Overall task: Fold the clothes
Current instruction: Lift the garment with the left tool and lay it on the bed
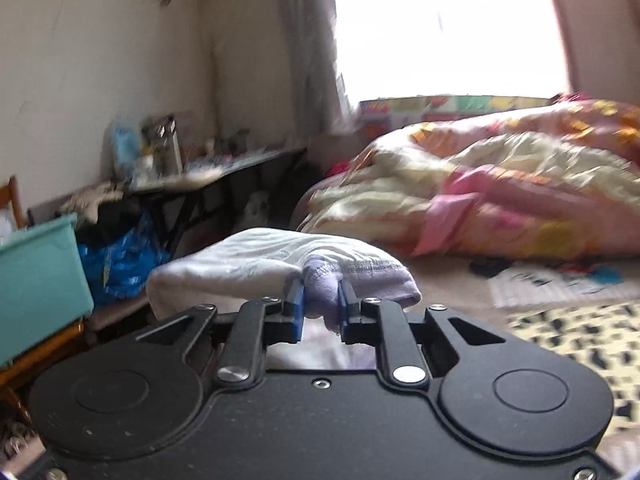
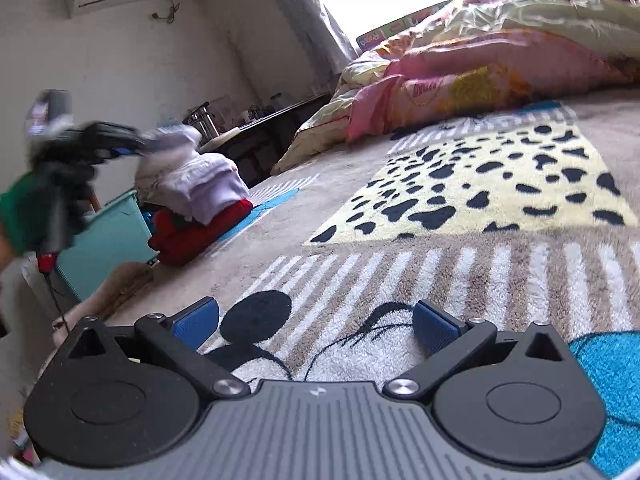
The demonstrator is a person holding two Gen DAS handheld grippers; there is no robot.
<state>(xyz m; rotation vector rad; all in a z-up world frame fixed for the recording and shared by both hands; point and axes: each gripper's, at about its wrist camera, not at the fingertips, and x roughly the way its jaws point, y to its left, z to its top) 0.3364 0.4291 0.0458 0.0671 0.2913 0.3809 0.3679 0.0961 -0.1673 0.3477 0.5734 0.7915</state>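
My left gripper [image 1: 320, 300] is shut on a folded pale lilac and white garment [image 1: 276, 264] and holds it in the air. In the right wrist view the left gripper [image 2: 132, 148] holds that garment [image 2: 172, 136] just above a stack of folded clothes [image 2: 200, 184], white and lilac pieces on a red one [image 2: 200, 232], at the bed's left edge. My right gripper [image 2: 316, 324] is open and empty, low over the patterned blanket [image 2: 460, 184].
A crumpled pink and yellow quilt [image 1: 500, 184] lies at the back of the bed, also in the right wrist view [image 2: 480, 48]. A teal bin [image 1: 36, 276] stands left of the bed. A cluttered dark desk [image 1: 208, 176] stands by the wall.
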